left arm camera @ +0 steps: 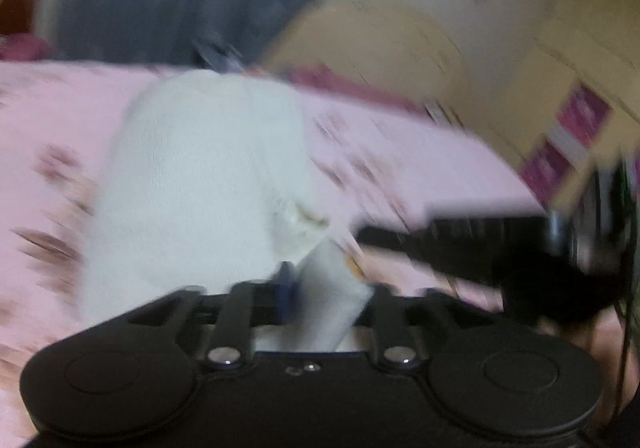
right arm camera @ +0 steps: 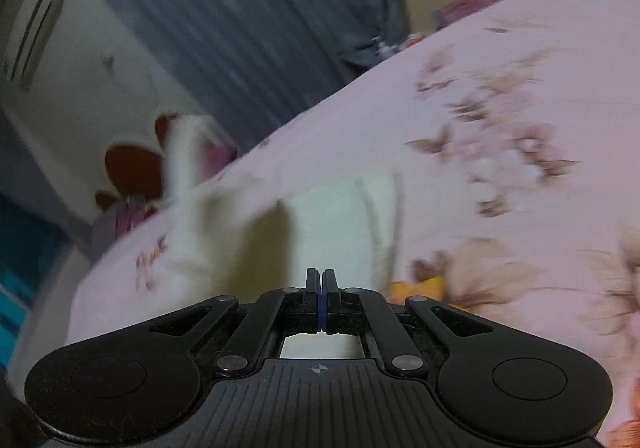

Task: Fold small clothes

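- Two white pieces matter here, and both lie on the pink floral bed [right arm camera: 520, 60]: a folded white cloth [right arm camera: 348, 224] right ahead of the right gripper [right arm camera: 322, 284], and a long white sock-like piece [right arm camera: 188, 208] off to its left, running up toward the bed's edge.
- We see the fingers [right arm camera: 330, 280] of the right gripper pressed flat together, blue pads meeting, with nothing between them; the folded cloth sits just beyond their tips, and we cannot tell whether they touch it.
- In the left wrist view a large white garment [left arm camera: 200, 176] fills the middle of the bed [left arm camera: 60, 108], directly ahead of the left gripper [left arm camera: 320, 288] and very close.
- We see the left fingers [left arm camera: 285, 284] standing apart, with a greyish-white strip of fabric [left arm camera: 332, 304] hanging in the gap; the blur keeps us from saying whether either pad presses on it, so we judge it loose, not clamped.
- The black bar of the other gripper [left arm camera: 460, 248] crosses in from the right of the left view, near the garment's lower right corner.
- We judge the left hand the nearer one to the white garment, whose long axis runs away from the left fingers toward the far edge of the bed.
- The garment looks soft, knitted or towelling-like, plain white, with a small bunched knot [left arm camera: 304, 224] at its near right side; finer detail is lost to motion blur.
- We judge folding to be under way, not finished, since the long piece lies unfolded.
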Demonstrator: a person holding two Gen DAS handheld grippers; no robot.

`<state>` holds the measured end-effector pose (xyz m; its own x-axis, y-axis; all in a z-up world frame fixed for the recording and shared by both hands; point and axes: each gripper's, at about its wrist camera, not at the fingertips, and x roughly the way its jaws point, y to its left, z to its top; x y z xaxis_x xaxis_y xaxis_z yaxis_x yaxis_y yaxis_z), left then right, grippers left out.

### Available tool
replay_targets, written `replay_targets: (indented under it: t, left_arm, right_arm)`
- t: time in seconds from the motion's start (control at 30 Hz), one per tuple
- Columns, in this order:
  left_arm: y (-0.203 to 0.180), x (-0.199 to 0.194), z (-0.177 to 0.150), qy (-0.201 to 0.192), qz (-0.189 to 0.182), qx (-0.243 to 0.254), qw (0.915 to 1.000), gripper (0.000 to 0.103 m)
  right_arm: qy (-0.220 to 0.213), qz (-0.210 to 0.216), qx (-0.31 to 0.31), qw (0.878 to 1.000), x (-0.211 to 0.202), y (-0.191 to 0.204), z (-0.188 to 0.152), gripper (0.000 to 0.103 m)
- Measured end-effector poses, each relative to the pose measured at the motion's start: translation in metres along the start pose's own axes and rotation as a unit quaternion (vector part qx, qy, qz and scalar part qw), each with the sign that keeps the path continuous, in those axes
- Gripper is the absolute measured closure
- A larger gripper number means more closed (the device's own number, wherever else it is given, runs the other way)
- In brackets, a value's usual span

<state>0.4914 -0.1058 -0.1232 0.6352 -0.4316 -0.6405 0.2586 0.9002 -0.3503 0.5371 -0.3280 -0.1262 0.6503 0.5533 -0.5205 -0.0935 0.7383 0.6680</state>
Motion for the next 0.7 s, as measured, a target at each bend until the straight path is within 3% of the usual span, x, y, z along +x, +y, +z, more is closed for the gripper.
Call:
replay_targets:
  t: [0.03, 0.07, 0.1, 0.13, 0.3, 0.53, 0.7]
  left_arm:
    - [-0.008, 0.005, -0.003, 0.024, 0.009, 0.009, 0.9996, 0.059]
    - [-0.011, 0.0, -0.004, 0.021, 0.007, 0.012, 0.9997, 0.059]
    - [-0.01, -0.01, -0.003, 0.005, -0.006, 0.012, 0.9999, 0.059]
    - [-0.004, -0.022, 0.001, -0.011, -0.011, 0.007, 0.9999, 0.062]
    - [0.055, -0.052, 0.029, -0.065, 0.062, -0.007, 0.9959, 0.075]
    - [0.108, -0.022, 0.036, -0.035, 0.078, -0.018, 0.9962, 0.09]
    - [0.11, -0.011, 0.028, -0.015, 0.082, -0.004, 0.9965, 0.09]
  right_arm:
    - [0.004, -0.004, 0.004, 1.0, -0.002, -0.005, 0.001, 0.099]
    - [0.005, -0.01, 0.006, 1.0, -0.006, -0.01, 0.002, 0.071]
    - [-0.004, -0.007, 0.006, 1.0, -0.013, -0.014, 0.002, 0.054]
    - [-0.011, 0.004, 0.003, 1.0, -0.017, -0.014, 0.001, 0.047]
    - [0.011, 0.04, -0.009, 0.999, -0.017, -0.006, -0.005, 0.048]
    - [0.05, 0.025, -0.026, 0.998, 0.021, 0.011, -0.017, 0.053]
    - [0.067, 0.007, -0.046, 0.997, 0.044, 0.017, -0.016, 0.059]
